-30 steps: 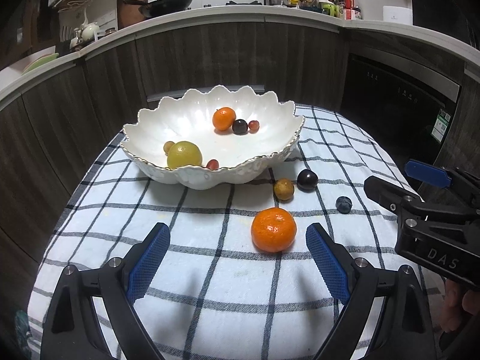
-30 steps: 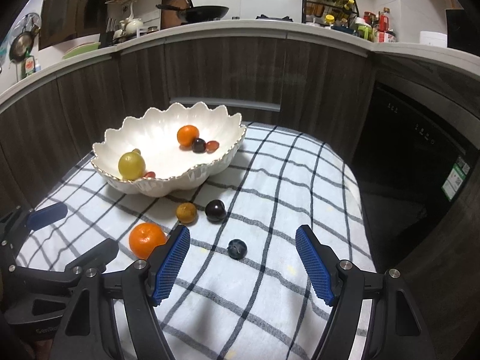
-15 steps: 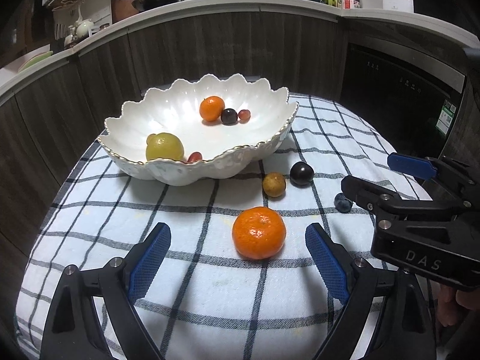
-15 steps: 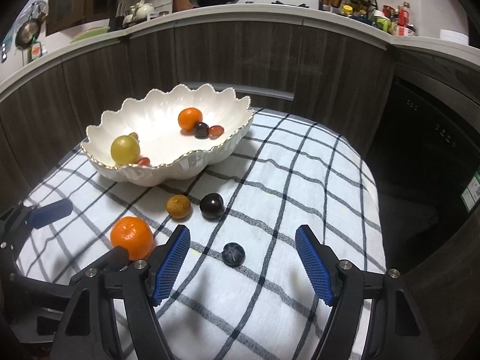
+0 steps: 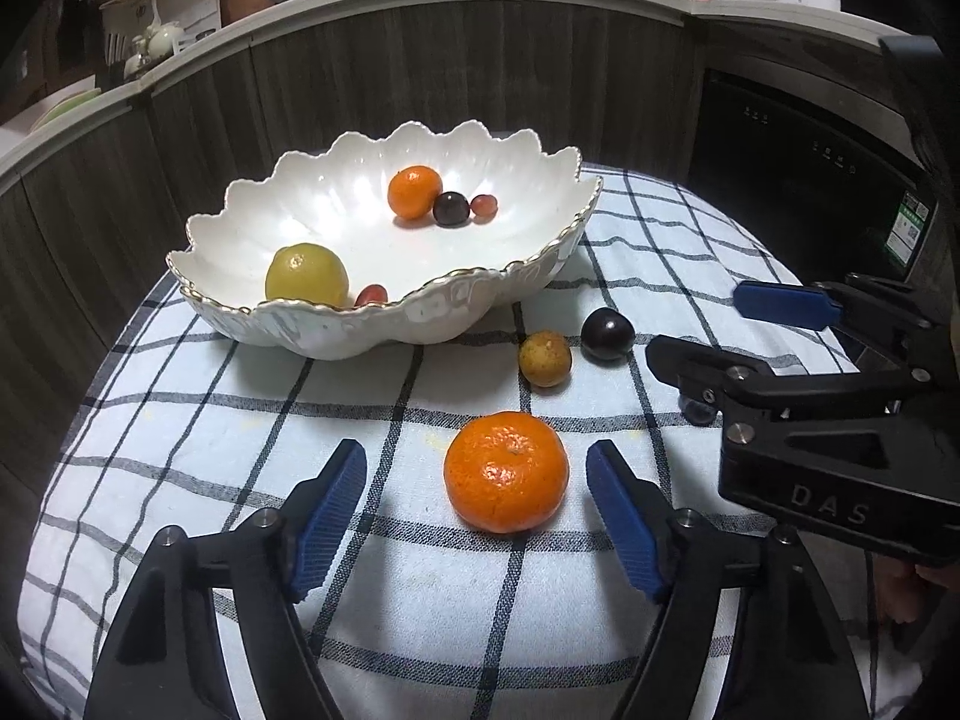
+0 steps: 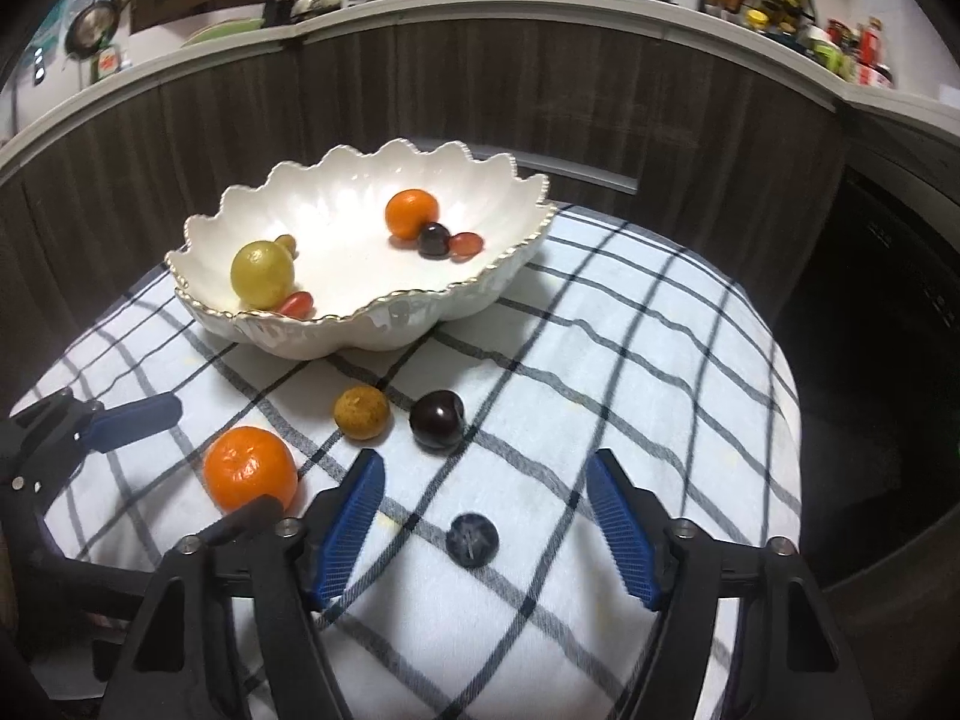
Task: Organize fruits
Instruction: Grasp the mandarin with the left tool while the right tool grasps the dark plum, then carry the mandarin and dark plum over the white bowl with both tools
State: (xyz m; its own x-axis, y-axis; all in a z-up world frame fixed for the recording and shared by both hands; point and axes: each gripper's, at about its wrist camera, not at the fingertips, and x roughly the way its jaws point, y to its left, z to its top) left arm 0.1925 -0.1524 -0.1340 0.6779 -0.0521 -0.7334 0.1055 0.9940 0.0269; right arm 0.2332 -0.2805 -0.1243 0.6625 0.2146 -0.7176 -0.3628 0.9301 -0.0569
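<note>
Both grippers came down closer, jaws narrowing: left gripper (image 5: 477, 483) round tangerine (image 5: 506, 471), right gripper (image 6: 485, 507) round blueberry (image 6: 472, 539).

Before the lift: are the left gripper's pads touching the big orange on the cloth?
Apart. In the left wrist view the orange sits between the left gripper's closing pads, with checked cloth showing on both sides.
</note>
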